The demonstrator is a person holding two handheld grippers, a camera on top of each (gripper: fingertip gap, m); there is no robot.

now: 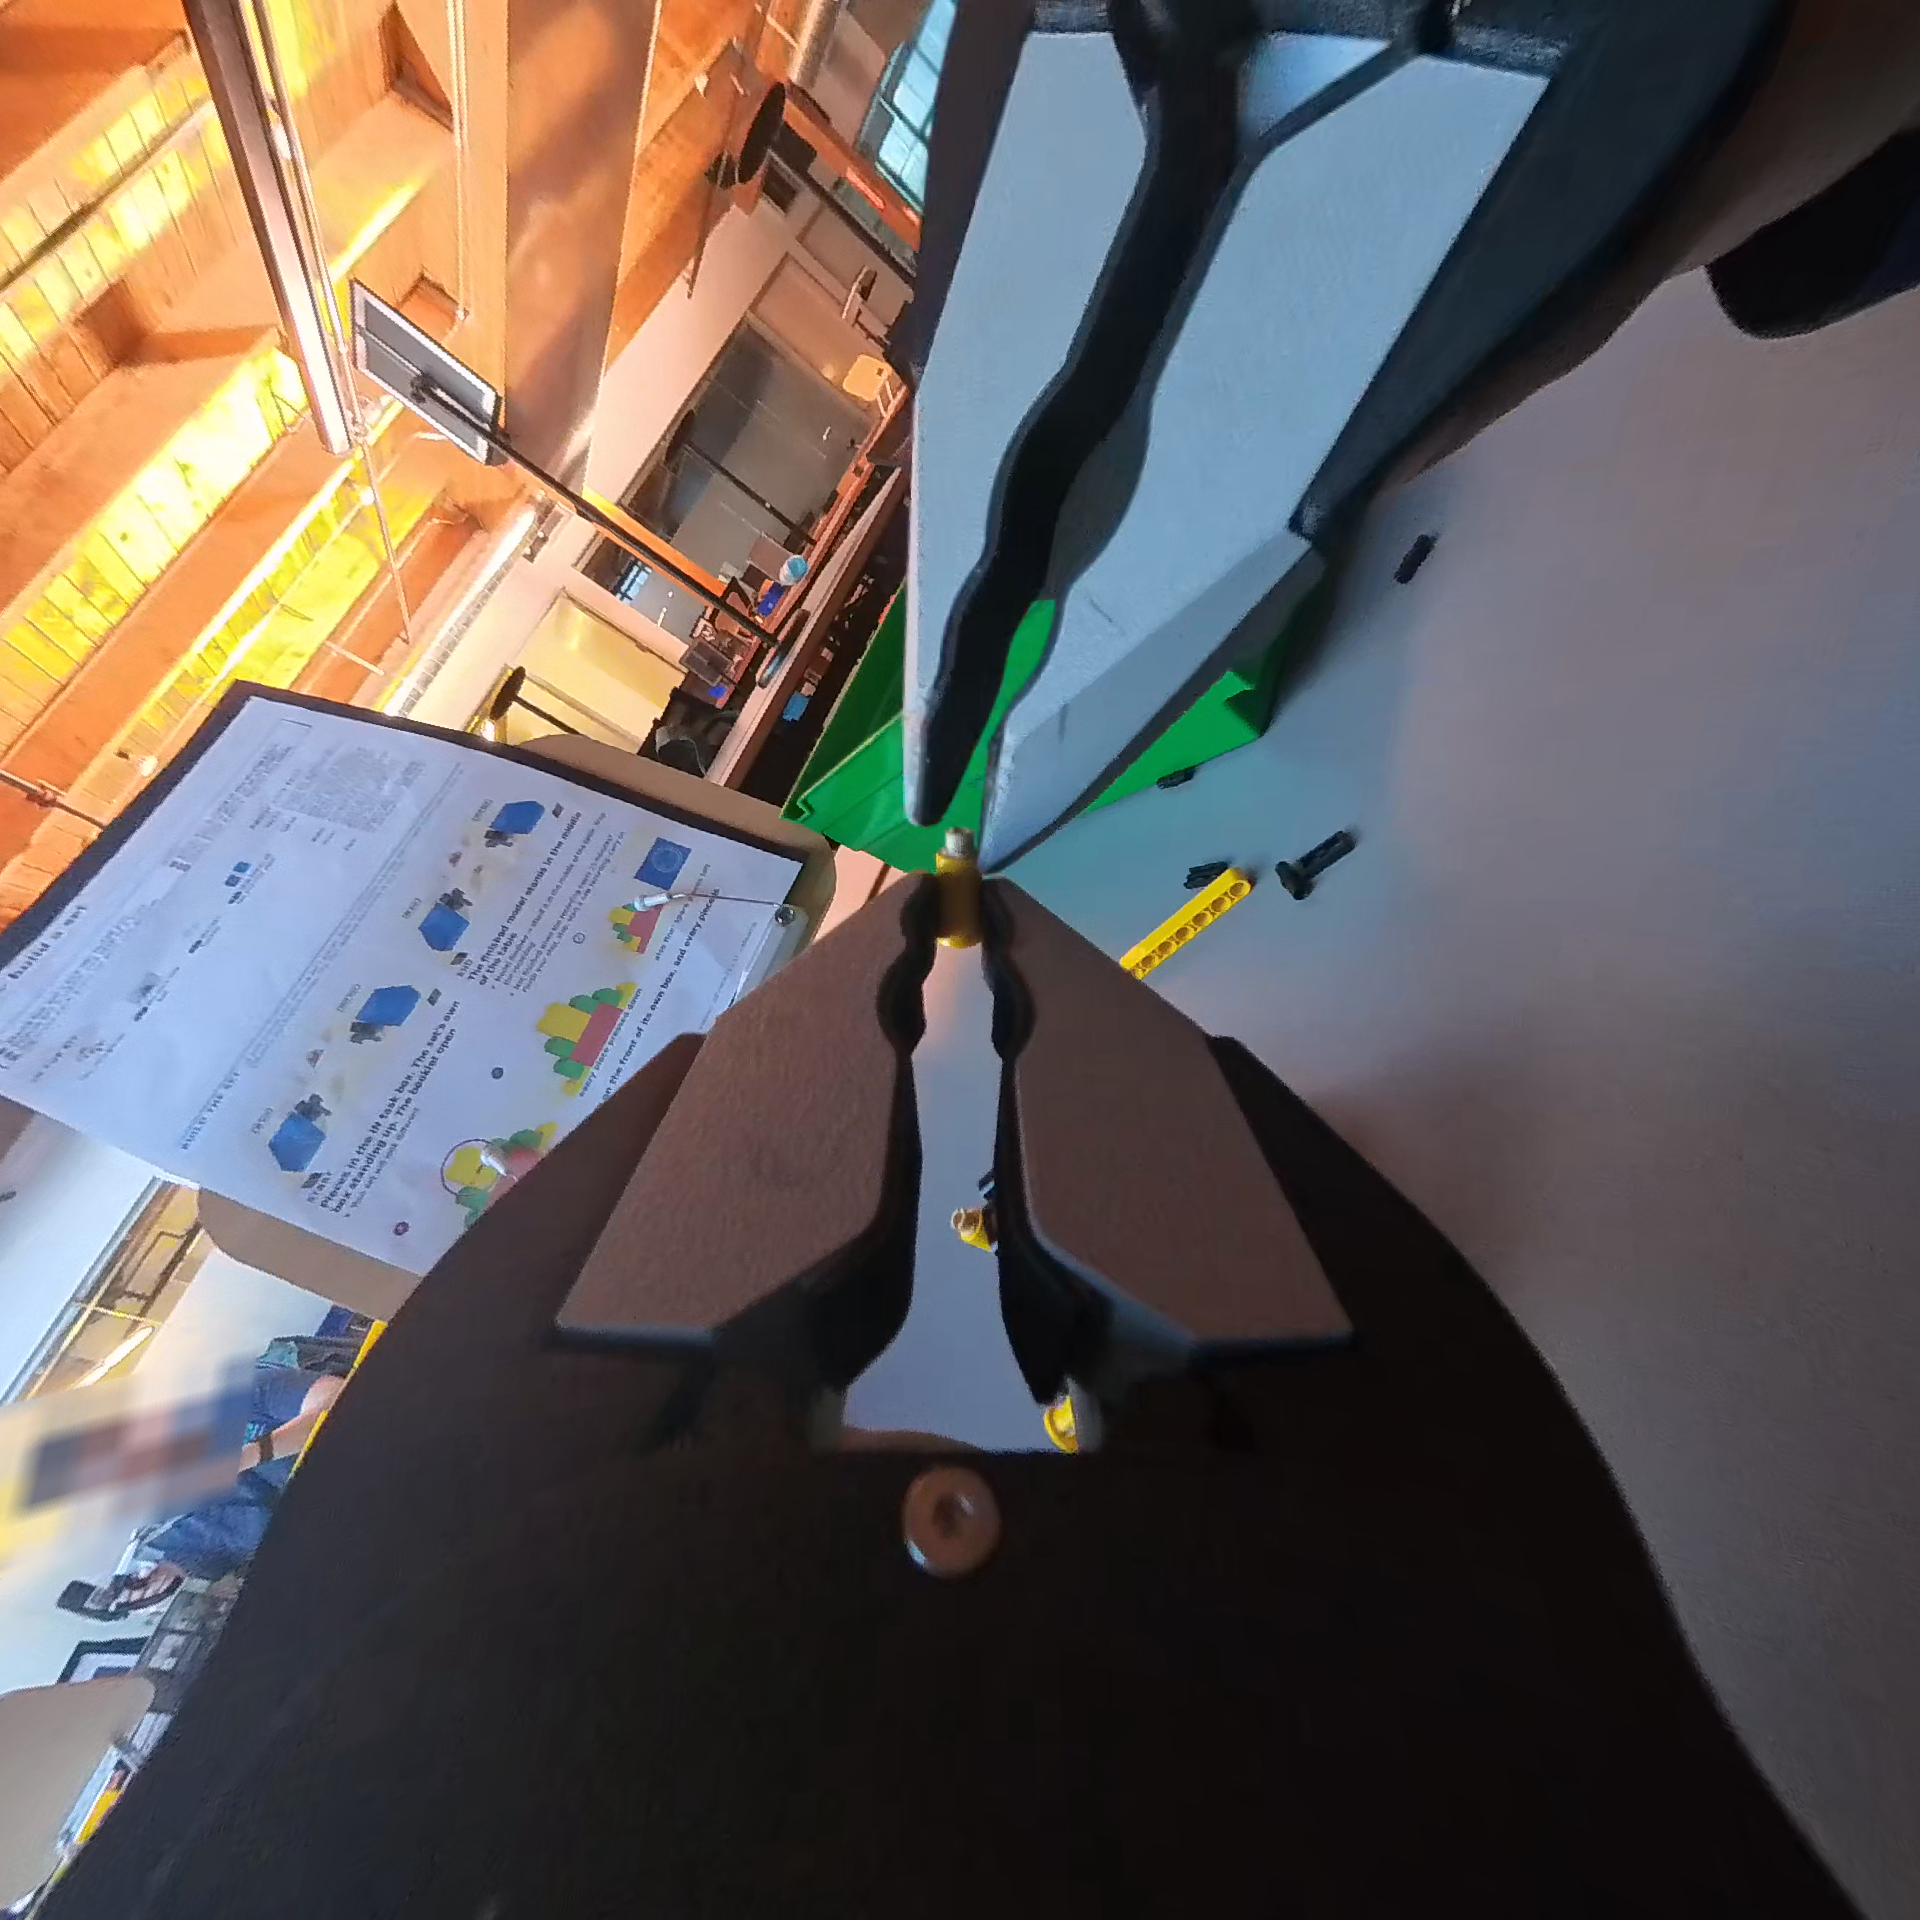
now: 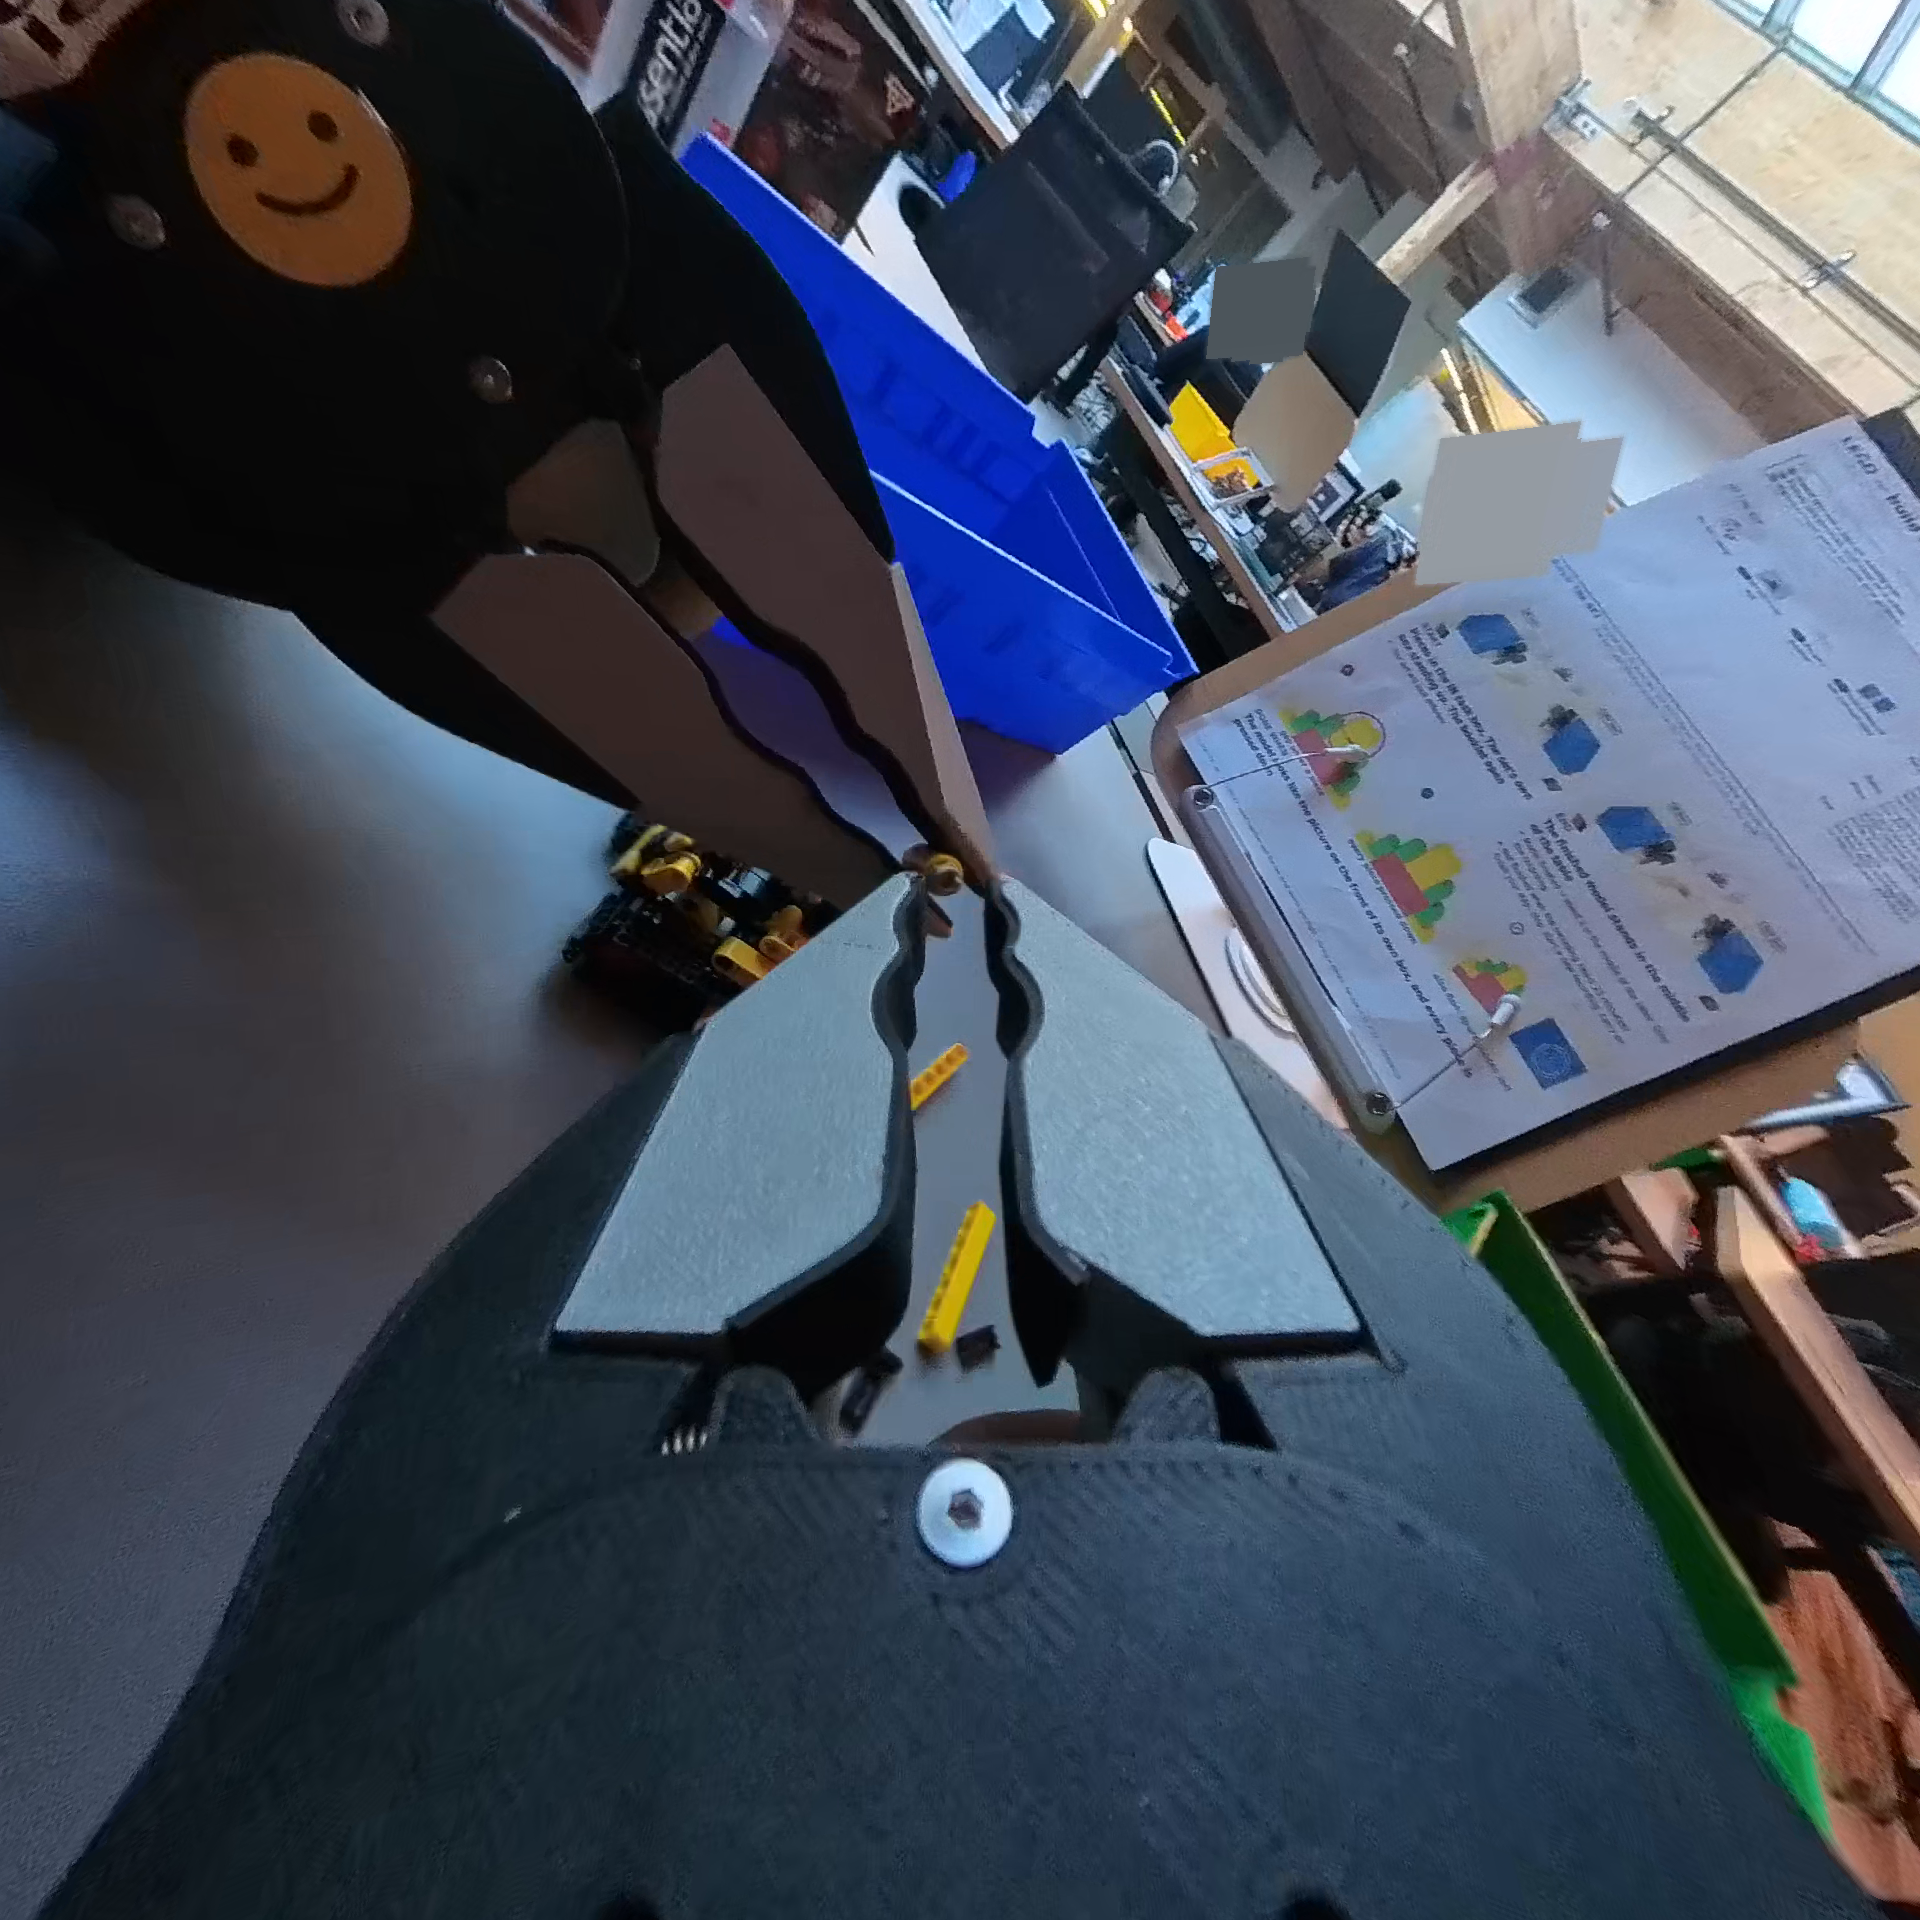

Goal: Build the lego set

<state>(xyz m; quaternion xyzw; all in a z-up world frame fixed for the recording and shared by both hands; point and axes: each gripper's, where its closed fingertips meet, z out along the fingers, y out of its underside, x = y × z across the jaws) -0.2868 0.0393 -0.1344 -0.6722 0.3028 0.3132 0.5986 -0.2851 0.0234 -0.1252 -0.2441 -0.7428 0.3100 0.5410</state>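
Note:
My left gripper (image 1: 954,896) is shut on a small yellow connector (image 1: 957,909). A tan pin (image 1: 956,840) sticks out of the connector's far end. My right gripper (image 1: 961,840) comes in from above, tip to tip with the left, and its fingertips close on that pin. In the right wrist view my right gripper (image 2: 958,888) meets the left gripper (image 2: 940,854), which has a smiley disc, at the yellow connector (image 2: 943,869). Both hold the piece above the table. A partly built black and yellow model (image 2: 686,925) sits on the table behind.
Loose yellow beams (image 2: 956,1278) (image 2: 939,1074) (image 1: 1190,925) and black pins (image 1: 1314,862) lie on the grey table. A blue bin (image 2: 987,540) stands behind the model. A green bin (image 1: 894,769) is near the table edge. An instruction sheet (image 2: 1558,831) stands on a holder. The tips of both grippers are at nearly the same place.

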